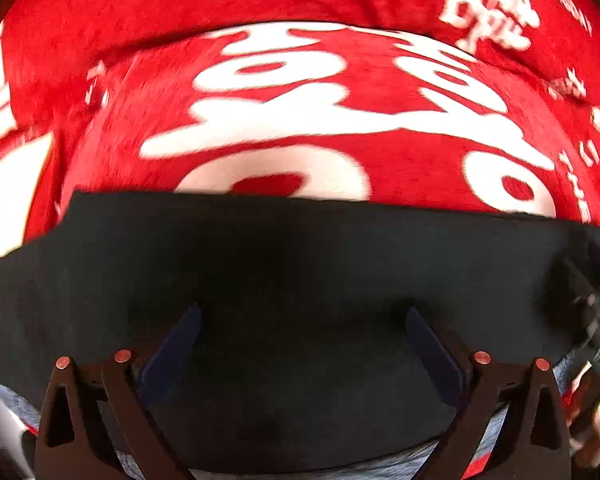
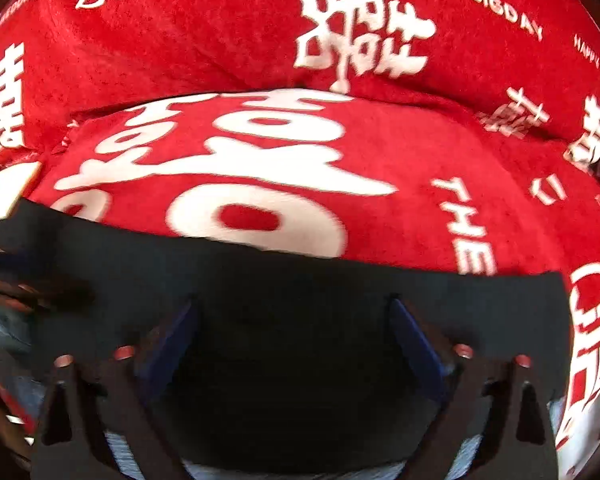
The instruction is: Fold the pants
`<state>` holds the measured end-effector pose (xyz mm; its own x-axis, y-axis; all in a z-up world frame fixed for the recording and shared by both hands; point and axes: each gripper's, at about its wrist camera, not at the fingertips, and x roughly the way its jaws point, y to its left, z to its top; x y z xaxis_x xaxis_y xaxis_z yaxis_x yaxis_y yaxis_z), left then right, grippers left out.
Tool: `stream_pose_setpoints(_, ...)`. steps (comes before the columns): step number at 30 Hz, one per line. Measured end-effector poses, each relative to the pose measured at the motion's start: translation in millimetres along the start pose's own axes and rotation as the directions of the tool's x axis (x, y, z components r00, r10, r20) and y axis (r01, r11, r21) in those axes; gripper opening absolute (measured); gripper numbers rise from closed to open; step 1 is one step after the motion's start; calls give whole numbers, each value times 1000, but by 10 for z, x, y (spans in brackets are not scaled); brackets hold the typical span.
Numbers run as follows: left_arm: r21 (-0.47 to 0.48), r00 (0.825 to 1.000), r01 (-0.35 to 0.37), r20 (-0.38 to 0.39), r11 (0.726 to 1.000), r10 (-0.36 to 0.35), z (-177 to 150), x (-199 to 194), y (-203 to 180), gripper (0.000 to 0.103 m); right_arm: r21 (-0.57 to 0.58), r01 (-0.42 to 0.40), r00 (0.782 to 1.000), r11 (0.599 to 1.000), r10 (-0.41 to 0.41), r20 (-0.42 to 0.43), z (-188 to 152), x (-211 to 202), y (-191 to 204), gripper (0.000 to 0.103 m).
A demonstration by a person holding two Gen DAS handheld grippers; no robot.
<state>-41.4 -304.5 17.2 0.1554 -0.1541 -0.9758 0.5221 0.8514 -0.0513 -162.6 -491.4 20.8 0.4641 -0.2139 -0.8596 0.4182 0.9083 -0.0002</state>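
The black pants [image 1: 300, 264] lie flat on a red blanket, filling the lower half of the left wrist view. Their far edge runs straight across. My left gripper [image 1: 302, 316] is open just above the black cloth, with its blue-padded fingers [image 1: 188, 332] spread wide. The same pants [image 2: 300, 304] fill the lower half of the right wrist view, with a corner at the right. My right gripper [image 2: 294, 312] is open over the cloth, holding nothing. The other gripper shows blurred at the right edge of the left wrist view [image 1: 596, 332].
A red blanket [image 1: 300, 92] with large white characters covers the surface beyond the pants and rises into a fold behind; it also shows in the right wrist view [image 2: 420, 152]. Grey-blue cloth [image 1: 404, 460] shows under the pants' near edge.
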Motion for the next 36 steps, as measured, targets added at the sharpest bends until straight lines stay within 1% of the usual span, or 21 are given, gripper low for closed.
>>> stream_pose_setpoints(2, -35, 1000, -15, 10, 999, 15, -12, -18, 173, 102, 94, 21, 1000, 995, -21, 1, -41, -19, -293, 102)
stream_pose_setpoints(4, -56, 1000, -14, 13, 998, 14, -33, -28, 290, 102, 189, 105, 994, 976, -103, -19, -132, -80, -612, 102)
stream_pose_setpoints(5, -61, 1000, -22, 11, 998, 23, -42, -20, 313, 102, 243, 117, 993, 963, -111, -38, -176, -97, -782, 102)
stream_pose_setpoints(7, -84, 1000, -17, 10, 996, 18, -65, -49, 344, 102, 280, 68, 997, 958, -59, -40, -212, -152, -893, 102)
stream_pose_setpoints(9, -88, 999, 27, 24, 996, -25, -105, -114, 285, 102, 238, 173, 984, 956, -157, -88, -202, -237, -746, 103)
stream_pose_setpoints(10, -72, 999, 27, 32, 997, -25, -95, -123, 231, 102, 233, 176, 984, 956, -164, -71, -215, -330, -643, 103)
stream_pose_setpoints(11, -47, 999, 11, 36, 999, -9, -111, -142, 189, 102, 245, 103, 995, 964, -100, -25, -243, -415, -503, 103)
stream_pose_setpoints(12, -18, 1000, -9, 28, 1000, 9, -115, -105, 136, 102, 253, 36, 999, 967, -38, 1, -295, -470, -383, 103)
stream_pose_setpoints(13, 7, 1000, -24, 7, 1000, 24, -115, -36, 116, 102, 246, -20, 1000, 969, 21, -1, -370, -482, -221, 103)
stream_pose_setpoints(14, 21, 1000, -25, 3, 999, 24, -117, 6, 127, 103, 219, -42, 998, 975, 50, -29, -431, -431, -50, 103)
stream_pose_setpoints(15, 37, 999, -23, 30, 999, 22, -130, -19, 157, 103, 176, -20, 998, 984, 32, -63, -497, -357, 116, 103)
stream_pose_setpoints(16, 50, 999, -34, 40, 998, 32, -132, -29, 191, 103, 82, 85, 996, 993, -82, -45, -557, -319, 329, 103)
stream_pose_setpoints(17, 55, 999, -38, 40, 998, 36, -130, -33, 246, 103, 52, 126, 992, 991, -127, 3, -595, -335, 422, 103)
stream_pose_setpoints(18, 51, 999, -36, 41, 998, 34, -128, -37, 338, 103, 73, 122, 992, 990, -124, 24, -621, -348, 420, 103)
stream_pose_setpoints(20, 34, 998, -39, 47, 999, 37, -131, -40, 541, 103, 123, 74, 996, 990, -80, 41, -653, -350, 334, 103)
stream_pose_setpoints(22, 23, 998, -29, 58, 999, 27, -160, -51, 761, 103, 99, 74, 996, 992, -79, 43, -659, -352, 335, 103)
stream_pose_setpoints(24, 29, 997, -38, 69, 999, 36, -194, -68, 892, 103, 98, 72, 997, 993, -76, 34, -623, -344, 342, 103)
stream_pose_setpoints(28, 69, 989, -117, 100, 991, 110, -267, -109, 1105, 103, 106, 82, 996, 991, -86, 37, -633, -336, 313, 103)
stream_pose_setpoints(31, 109, 967, -225, 149, 968, 208, -285, -146, 1266, 103, 115, 96, 994, 989, -102, 42, -630, -339, 336, 103)
stream_pose_setpoints(35, 102, 958, -257, 155, 961, 240, -232, -132, 1582, 103, 122, 107, 993, 987, -112, 34, -617, -339, 346, 103)
stream_pose_setpoints(36, 95, 960, -255, 148, 962, 239, -211, -132, 1673, 103, 122, 108, 993, 987, -113, 32, -614, -340, 347, 103)
